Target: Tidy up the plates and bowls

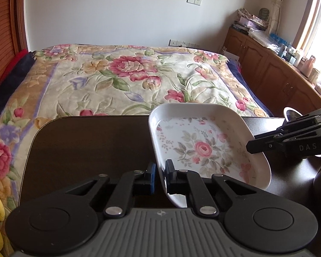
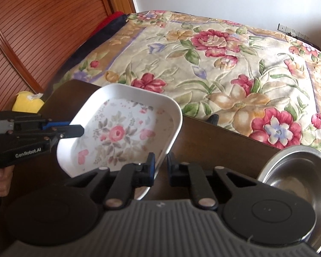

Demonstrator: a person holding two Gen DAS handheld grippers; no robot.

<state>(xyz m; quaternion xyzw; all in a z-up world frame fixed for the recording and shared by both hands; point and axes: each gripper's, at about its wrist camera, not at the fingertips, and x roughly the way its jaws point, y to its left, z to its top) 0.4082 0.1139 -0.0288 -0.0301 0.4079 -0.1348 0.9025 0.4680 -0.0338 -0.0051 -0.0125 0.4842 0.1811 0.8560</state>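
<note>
I've got the white rounded-square dish (image 1: 203,145), pink roses printed inside, tilted above the dark wooden table (image 1: 85,141). My left gripper (image 1: 160,175) clamps its near rim; my right gripper (image 2: 160,167) pinches the opposite edge. A steel bowl (image 2: 299,175) sits right.

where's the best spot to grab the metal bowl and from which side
Take the metal bowl by its thin raised rim, one finger inside and one outside. It sits upright on the dark table to the right of the floral plate, so come at its near edge from above, where nothing blocks it.
</note>
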